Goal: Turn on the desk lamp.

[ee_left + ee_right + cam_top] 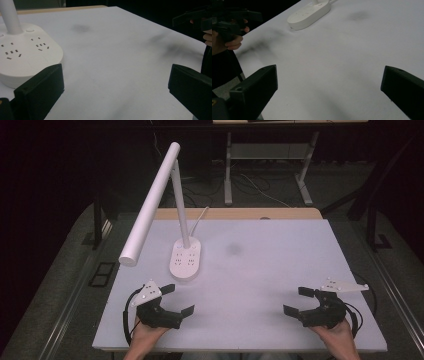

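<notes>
A white desk lamp (155,200) stands on an oval white base (185,259) with socket holes, left of the table's middle. In the left gripper view that base (27,53) lies just ahead of the left jaw. My left gripper (179,299) rests near the front left edge, open, nothing between its jaws. My right gripper (298,301) rests near the front right edge, open and empty too. In the right gripper view the lamp base (309,13) lies far off at the top, and the other hand (233,40) with its gripper is at the upper left.
The white table (260,270) has a faint dark smudge (234,249) near its middle. A wooden strip (240,213) runs along the far edge. Beyond it stand metal table legs (228,170) and cables on the floor. The lamp's long arm overhangs the left side.
</notes>
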`<state>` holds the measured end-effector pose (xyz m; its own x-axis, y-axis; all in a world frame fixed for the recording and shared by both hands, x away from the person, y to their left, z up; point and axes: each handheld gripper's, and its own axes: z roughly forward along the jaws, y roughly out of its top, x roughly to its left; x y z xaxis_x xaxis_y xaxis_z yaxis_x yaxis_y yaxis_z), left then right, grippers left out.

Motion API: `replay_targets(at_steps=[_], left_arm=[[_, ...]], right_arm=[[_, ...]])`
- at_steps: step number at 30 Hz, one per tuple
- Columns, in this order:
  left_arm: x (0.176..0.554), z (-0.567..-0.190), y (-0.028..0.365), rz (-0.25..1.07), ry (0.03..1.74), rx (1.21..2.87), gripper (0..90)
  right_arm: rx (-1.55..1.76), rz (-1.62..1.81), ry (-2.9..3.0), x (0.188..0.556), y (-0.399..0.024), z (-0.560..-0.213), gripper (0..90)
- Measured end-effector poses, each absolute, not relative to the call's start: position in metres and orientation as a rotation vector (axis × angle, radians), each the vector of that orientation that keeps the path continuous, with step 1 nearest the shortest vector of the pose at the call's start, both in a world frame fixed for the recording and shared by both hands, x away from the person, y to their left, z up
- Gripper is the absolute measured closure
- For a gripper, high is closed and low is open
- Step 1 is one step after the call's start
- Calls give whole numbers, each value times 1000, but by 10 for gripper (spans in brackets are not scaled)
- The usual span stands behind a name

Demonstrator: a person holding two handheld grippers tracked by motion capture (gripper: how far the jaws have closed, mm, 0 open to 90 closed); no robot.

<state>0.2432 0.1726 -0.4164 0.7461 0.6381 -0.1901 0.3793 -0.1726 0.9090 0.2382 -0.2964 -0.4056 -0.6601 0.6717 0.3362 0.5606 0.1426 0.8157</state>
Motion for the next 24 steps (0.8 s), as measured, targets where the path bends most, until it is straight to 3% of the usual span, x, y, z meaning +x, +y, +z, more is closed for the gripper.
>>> replay_targets(at_steps=[24], left_arm=[[244, -417, 175, 274, 801, 1779, 0]], right_arm=[[1248, 1536, 2292, 237, -302, -402, 6]])
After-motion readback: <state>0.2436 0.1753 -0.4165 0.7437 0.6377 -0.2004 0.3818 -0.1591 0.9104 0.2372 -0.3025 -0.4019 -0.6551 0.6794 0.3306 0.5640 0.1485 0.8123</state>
